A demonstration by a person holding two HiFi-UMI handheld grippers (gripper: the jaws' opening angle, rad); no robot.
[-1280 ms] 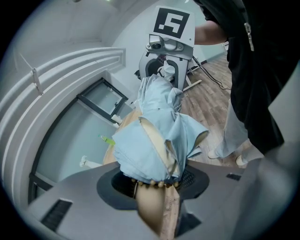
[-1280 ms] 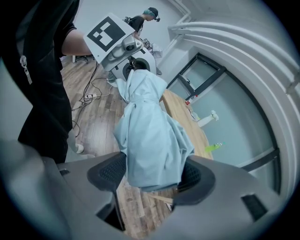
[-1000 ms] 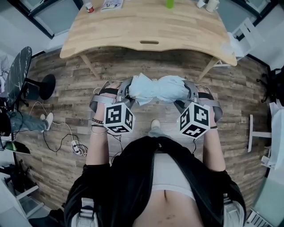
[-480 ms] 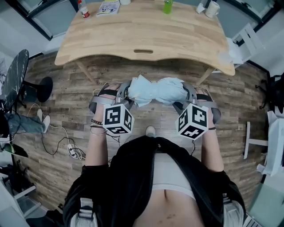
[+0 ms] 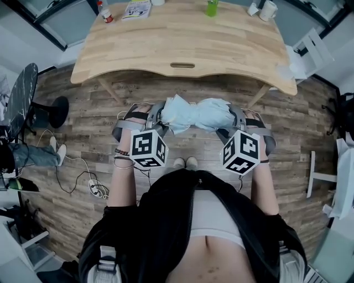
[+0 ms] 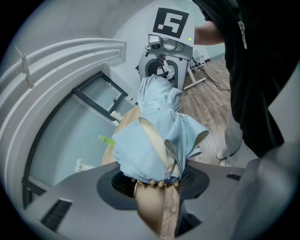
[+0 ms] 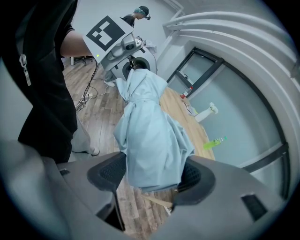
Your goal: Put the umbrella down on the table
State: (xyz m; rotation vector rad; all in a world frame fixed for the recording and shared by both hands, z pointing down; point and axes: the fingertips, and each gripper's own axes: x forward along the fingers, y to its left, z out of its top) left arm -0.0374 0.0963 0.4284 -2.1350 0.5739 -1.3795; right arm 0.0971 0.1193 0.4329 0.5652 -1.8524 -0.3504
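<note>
A folded light-blue umbrella hangs level in the air between my two grippers, over the wood floor just short of the wooden table. My left gripper is shut on its left end. In the left gripper view the fabric bunches between the pads of the left gripper, with a tan handle below. My right gripper is shut on the other end; the right gripper view shows the cloth squeezed between the pads of the right gripper.
Along the table's far edge stand a green bottle, a red-capped bottle, a booklet and a white mug. A black stool and floor cables are at the left, white furniture at the right.
Both grippers have carried the umbrella a little toward the table, and the person's feet have stepped forward. Both grips look the same.
</note>
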